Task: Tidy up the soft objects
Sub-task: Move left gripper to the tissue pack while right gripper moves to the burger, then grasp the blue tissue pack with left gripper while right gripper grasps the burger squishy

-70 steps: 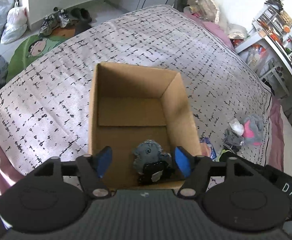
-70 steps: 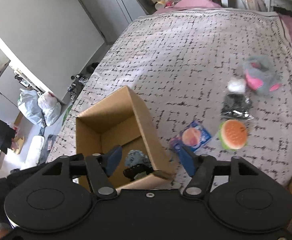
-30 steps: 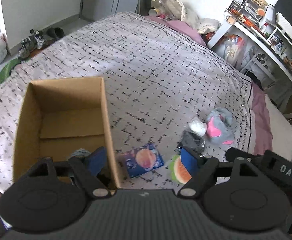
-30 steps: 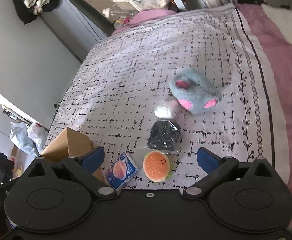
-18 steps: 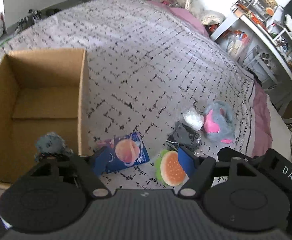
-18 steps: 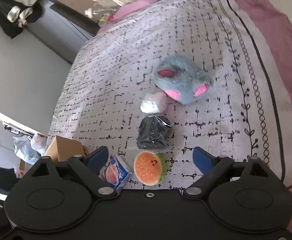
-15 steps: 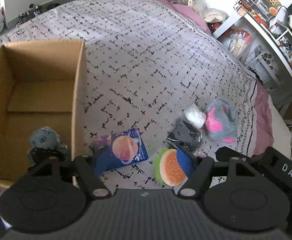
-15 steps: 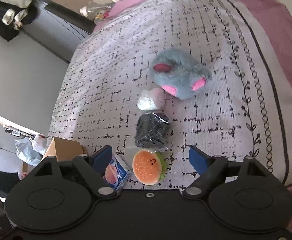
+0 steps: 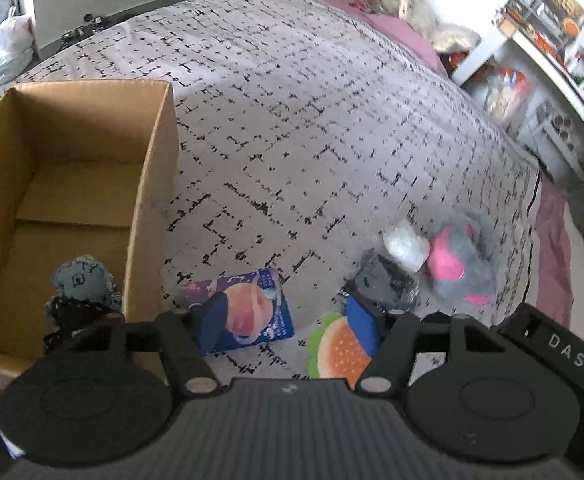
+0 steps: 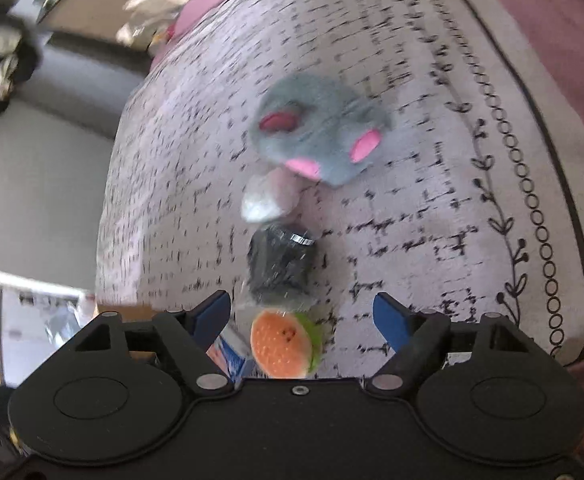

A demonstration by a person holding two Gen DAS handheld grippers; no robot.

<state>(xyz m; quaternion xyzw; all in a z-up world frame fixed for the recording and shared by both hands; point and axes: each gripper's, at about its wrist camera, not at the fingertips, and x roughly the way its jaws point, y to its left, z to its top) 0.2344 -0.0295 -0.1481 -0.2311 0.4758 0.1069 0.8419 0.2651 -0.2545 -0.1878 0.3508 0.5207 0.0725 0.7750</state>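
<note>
Gaping right claw (image 10: pixel 302 316), seemingly empty

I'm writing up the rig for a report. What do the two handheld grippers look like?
Both are matte black plastic with two round discs at the base and angled black arms ending in blue pads. The left gripper has a ribbed grey body; beside it, a black bar reads "DAS" in white. The right gripper has a smooth black body.

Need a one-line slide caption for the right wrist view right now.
Open right hand-held gripper above burger plush, with black packet and grey mouse plush beyond on the bedspread.
</note>
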